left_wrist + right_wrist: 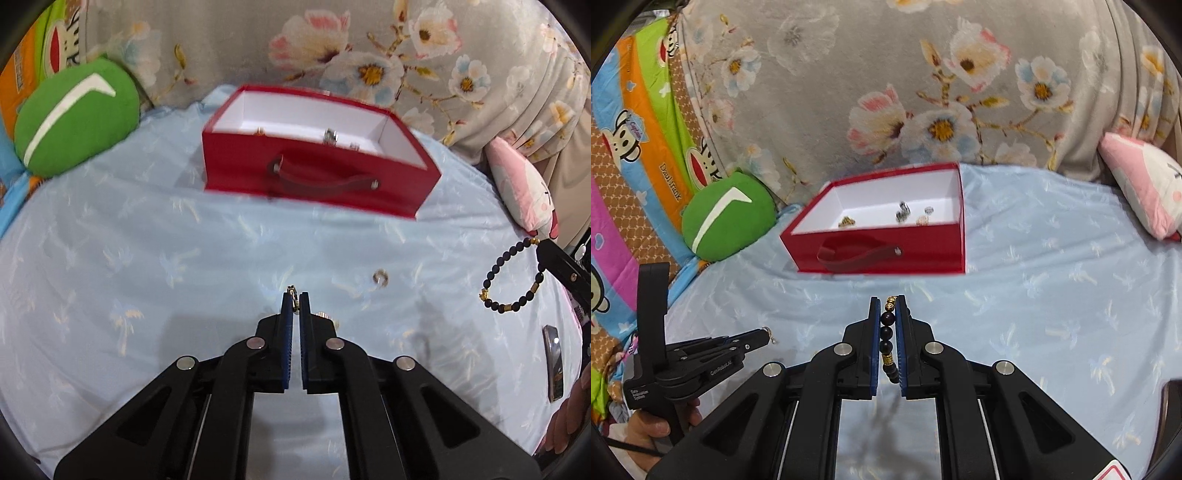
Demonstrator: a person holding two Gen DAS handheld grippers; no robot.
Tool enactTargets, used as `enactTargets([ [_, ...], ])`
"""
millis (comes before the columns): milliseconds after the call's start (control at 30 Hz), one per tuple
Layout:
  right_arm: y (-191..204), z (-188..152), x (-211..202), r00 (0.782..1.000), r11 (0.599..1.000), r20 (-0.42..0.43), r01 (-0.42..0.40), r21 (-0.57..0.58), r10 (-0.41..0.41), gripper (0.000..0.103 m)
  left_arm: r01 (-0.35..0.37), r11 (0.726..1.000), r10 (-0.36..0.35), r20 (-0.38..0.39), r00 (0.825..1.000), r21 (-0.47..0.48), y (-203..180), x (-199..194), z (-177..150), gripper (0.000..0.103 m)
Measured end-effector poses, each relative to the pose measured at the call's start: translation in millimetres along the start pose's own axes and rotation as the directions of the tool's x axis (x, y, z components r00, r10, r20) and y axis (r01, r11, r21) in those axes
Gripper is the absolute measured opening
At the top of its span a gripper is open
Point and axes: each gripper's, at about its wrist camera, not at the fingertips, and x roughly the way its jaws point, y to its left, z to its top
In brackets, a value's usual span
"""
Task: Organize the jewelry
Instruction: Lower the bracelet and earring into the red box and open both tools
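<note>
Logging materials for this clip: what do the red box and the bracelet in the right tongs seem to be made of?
Red box: probably rigid cardboard, matte red outside, plain white inside, with thin, straight walls. Bracelet: dark round beads with a dull sheen, perhaps stone or wood, spaced with small gold-coloured, metallic-looking beads; the look leaves it open.

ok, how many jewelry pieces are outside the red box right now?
3: beaded bracelet in the right jaws, small gold piece in the left jaws, ring loose on the sheet. A coppery bit behind the left jaws may be a fourth.
</note>
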Motion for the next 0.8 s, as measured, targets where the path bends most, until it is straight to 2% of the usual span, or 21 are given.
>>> enactTargets([
  [167, 6, 50, 6, 0.997, 0.999, 0.074, -0.023, -0.047, 0.026, 0.007, -0.021, 0.998, 0.016, 0.099, 0.995, 0.056, -2, -15, 54, 0.002],
  [333, 8, 109, 36, 0.992, 0.996, 0.121, -0.033, -0.078, 0.042, 0.007, -0.076, 0.992, 0.056, 0.188, 0.981, 0.099, -4, -14, 117, 0.002],
  [433, 5, 137, 70, 0.994, 0.996, 0.099, -0.047, -0.069, 0.054, 0.007, -0.089, 0.989, 0.064, 0.201, 0.977, 0.115, -6, 1, 152, 0.002],
  [600, -8, 169, 147, 0.998, 0.998, 0.006, -0.064, -0.022, 0.065, 0.007, -0.101, 0.987, 0.073, 0.209, 0.975, 0.127, -8, 40, 205, 0.002],
  [800, -15, 176, 229, 0.995, 0.999, -0.096, -0.037, 0.004, 0.037, 0.007, -0.108, 0.986, 0.092, 0.125, 0.988, 0.127, -1, 111, 244, 0.002],
])
